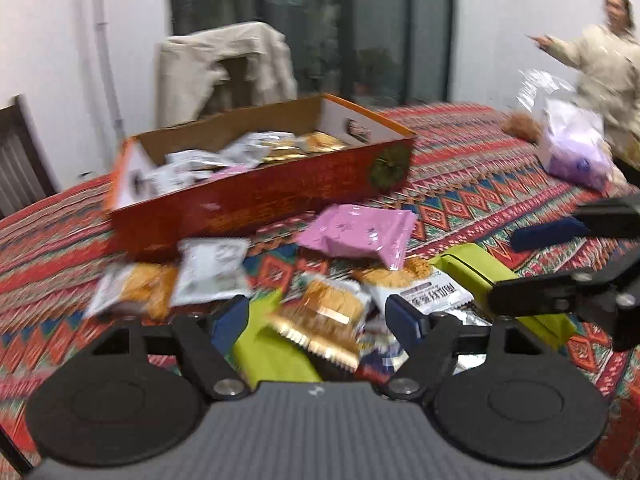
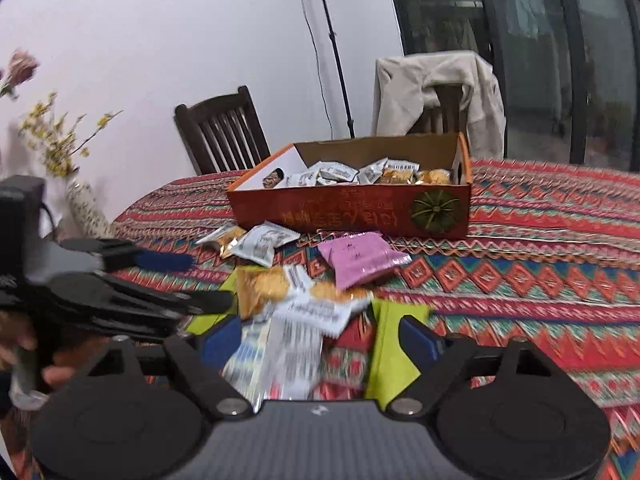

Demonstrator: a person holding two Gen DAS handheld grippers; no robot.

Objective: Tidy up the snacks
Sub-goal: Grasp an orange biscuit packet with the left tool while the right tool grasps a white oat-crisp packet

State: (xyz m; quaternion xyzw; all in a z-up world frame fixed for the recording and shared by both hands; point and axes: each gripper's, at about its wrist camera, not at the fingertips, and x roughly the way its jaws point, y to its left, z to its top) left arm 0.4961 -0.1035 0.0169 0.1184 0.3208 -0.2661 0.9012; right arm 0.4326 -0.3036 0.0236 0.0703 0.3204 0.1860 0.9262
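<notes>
An open red cardboard box [image 1: 256,200] [image 2: 360,212] holds several white and gold snack packets. In front of it loose snacks lie on the patterned tablecloth: a pink packet [image 1: 360,232] [image 2: 360,258], white packets [image 1: 212,268] [image 2: 262,242], gold cracker packets [image 1: 324,316] [image 2: 264,284] and lime-green packets [image 1: 480,276] [image 2: 394,348]. My left gripper [image 1: 320,320] is open over the pile, with a gold packet between its fingers, not clamped. My right gripper [image 2: 320,340] is open over white and silver packets. Each gripper shows at the side of the other's view.
The table has a red patterned cloth [image 2: 540,272]. A plastic bag with a purple pack [image 1: 572,148] lies at the far right. Two chairs [image 2: 224,132], one draped with a beige jacket [image 1: 228,68], stand behind. A vase of flowers [image 2: 80,200] stands at the left. A person [image 1: 604,60] stands at the right.
</notes>
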